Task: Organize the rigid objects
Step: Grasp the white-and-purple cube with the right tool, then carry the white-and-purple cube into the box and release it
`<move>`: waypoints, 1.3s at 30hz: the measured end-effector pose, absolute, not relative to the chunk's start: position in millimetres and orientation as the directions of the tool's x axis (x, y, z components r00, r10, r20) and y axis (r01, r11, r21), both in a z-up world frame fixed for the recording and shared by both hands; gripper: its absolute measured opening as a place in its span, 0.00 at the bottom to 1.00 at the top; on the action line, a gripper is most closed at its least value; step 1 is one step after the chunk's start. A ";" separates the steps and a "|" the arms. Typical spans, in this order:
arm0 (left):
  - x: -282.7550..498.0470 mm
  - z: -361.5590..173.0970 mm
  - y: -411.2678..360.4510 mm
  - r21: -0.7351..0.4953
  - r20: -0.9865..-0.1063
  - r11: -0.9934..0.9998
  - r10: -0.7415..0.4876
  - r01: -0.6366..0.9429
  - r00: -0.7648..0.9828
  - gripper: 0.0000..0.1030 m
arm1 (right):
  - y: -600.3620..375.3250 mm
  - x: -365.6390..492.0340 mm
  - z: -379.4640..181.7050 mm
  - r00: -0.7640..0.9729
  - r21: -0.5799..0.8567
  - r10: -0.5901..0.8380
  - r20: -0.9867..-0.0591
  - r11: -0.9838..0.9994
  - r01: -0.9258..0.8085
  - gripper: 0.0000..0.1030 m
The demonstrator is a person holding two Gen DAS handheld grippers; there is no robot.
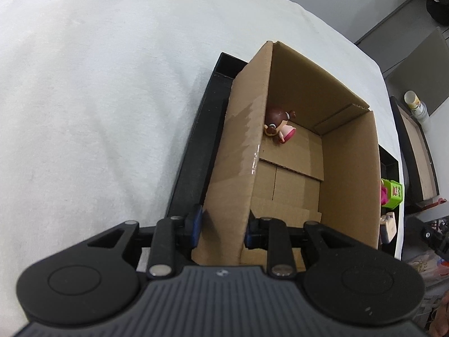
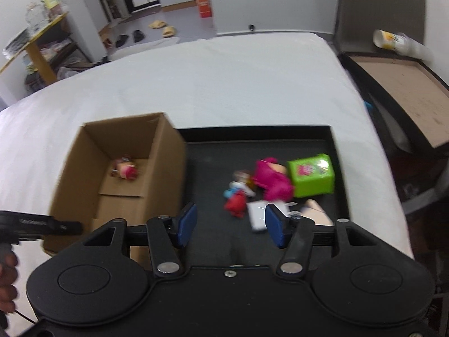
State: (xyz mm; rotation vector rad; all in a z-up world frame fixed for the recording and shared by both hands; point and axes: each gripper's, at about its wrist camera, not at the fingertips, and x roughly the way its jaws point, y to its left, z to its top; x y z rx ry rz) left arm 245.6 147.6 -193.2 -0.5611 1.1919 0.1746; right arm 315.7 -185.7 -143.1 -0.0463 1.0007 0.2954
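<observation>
1. Toys: a doll (image 1: 277, 129) lies inside the cardboard box (image 1: 348, 168); a green cube (image 2: 311, 175), a pink figure (image 2: 270, 179) and a red piece (image 2: 235, 206) sit together on the black tray (image 2: 335, 140).
2. Left claw (image 1: 221, 229) is clamped on the box's near wall.
3. Right claw (image 2: 228, 223) hangs over the tray, pads apart, holding nothing.
4. Box and tray rest on a white-covered desk (image 2: 224, 78).

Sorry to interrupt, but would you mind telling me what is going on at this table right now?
A person is sorting toys into a cardboard box. The left tool straddles the box's near wall, steadying it. One doll already lies inside. The right tool hangs open and empty over the black tray, where the green cube, a pink toy and other small pieces wait.
</observation>
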 end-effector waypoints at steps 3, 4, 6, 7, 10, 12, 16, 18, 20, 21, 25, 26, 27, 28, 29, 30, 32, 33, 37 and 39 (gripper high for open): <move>248.4 -192.5 147.8 -0.318 -0.915 0.848 -0.159 -0.423 0.370 0.27 | -201.4 318.2 -151.6 0.505 0.083 0.199 -0.840 0.967 -0.243 0.52; 248.6 -192.5 148.2 -0.318 -0.916 0.848 -0.158 -0.424 0.370 0.27 | -206.3 318.6 -155.0 0.505 0.075 0.189 -0.842 0.969 -0.237 0.52; 247.7 -193.0 149.3 -0.318 -0.917 0.844 -0.158 -0.432 0.367 0.27 | -213.8 321.0 -161.5 0.500 0.066 0.173 -0.849 0.972 -0.224 0.52; 247.9 -193.1 149.7 -0.318 -0.918 0.844 -0.158 -0.433 0.365 0.27 | -217.2 322.2 -164.5 0.496 0.065 0.169 -0.852 0.973 -0.221 0.52; 248.3 -193.1 147.2 -0.301 -0.921 0.853 -0.145 -0.425 0.362 0.26 | -226.3 326.9 -175.7 0.491 0.042 0.146 -0.859 0.975 -0.217 0.52; 249.1 -194.3 145.6 -0.297 -0.924 0.854 -0.144 -0.427 0.356 0.26 | -231.5 330.4 -183.5 0.489 0.027 0.131 -0.862 0.977 -0.214 0.53; 250.9 -195.1 143.6 -0.288 -0.926 0.858 -0.136 -0.426 0.353 0.26 | -235.9 339.4 -197.7 0.476 0.004 0.109 -0.872 0.976 -0.216 0.53; 251.3 -195.1 143.4 -0.285 -0.926 0.859 -0.132 -0.425 0.353 0.26 | -236.3 342.9 -203.3 0.476 -0.013 0.096 -0.874 0.975 -0.222 0.53; 251.7 -196.7 143.1 -0.284 -0.927 0.859 -0.132 -0.427 0.350 0.26 | -236.4 346.2 -207.5 0.474 -0.017 0.095 -0.876 0.974 -0.227 0.54; 252.3 -197.6 143.1 -0.284 -0.928 0.858 -0.133 -0.427 0.348 0.26 | -236.6 347.5 -208.3 0.475 -0.010 0.102 -0.874 0.974 -0.228 0.54; 254.4 -202.0 142.5 -0.280 -0.932 0.859 -0.136 -0.429 0.337 0.27 | -234.8 353.3 -213.2 0.470 -0.013 0.101 -0.877 0.972 -0.233 0.54; 255.1 -203.1 142.4 -0.280 -0.932 0.859 -0.137 -0.429 0.334 0.27 | -234.5 354.6 -214.8 0.466 -0.009 0.102 -0.879 0.973 -0.231 0.54; 255.6 -203.7 142.4 -0.281 -0.933 0.859 -0.139 -0.429 0.333 0.27 | -234.2 355.5 -216.7 0.461 -0.007 0.102 -0.882 0.973 -0.229 0.54; 255.8 -204.2 142.3 -0.282 -0.932 0.859 -0.140 -0.427 0.335 0.27 | -233.8 356.2 -218.5 0.457 -0.007 0.100 -0.884 0.974 -0.228 0.53; 256.0 -205.0 142.1 -0.283 -0.931 0.860 -0.140 -0.425 0.336 0.27 | -233.1 356.7 -220.5 0.454 -0.010 0.098 -0.886 0.973 -0.229 0.53; 256.0 -205.6 142.2 -0.284 -0.931 0.859 -0.142 -0.425 0.336 0.27 | -232.5 356.6 -222.3 0.449 -0.017 0.090 -0.889 0.973 -0.229 0.51; 256.3 -206.3 144.5 -0.287 -0.931 0.857 -0.144 -0.428 0.336 0.26 | -232.2 355.2 -223.2 0.444 -0.022 0.083 -0.892 0.974 -0.227 0.47; 256.3 -206.4 144.9 -0.287 -0.931 0.857 -0.144 -0.428 0.336 0.26 | -232.3 353.9 -221.6 0.441 -0.017 0.087 -0.893 0.974 -0.227 0.47; 255.7 -206.5 145.7 -0.291 -0.929 0.857 -0.147 -0.424 0.340 0.27 | -230.9 347.4 -213.1 0.441 -0.014 0.092 -0.893 0.972 -0.233 0.46; 255.0 -205.5 146.3 -0.294 -0.927 0.857 -0.149 -0.423 0.344 0.27 | -229.8 344.5 -207.3 0.444 -0.011 0.096 -0.891 0.972 -0.234 0.46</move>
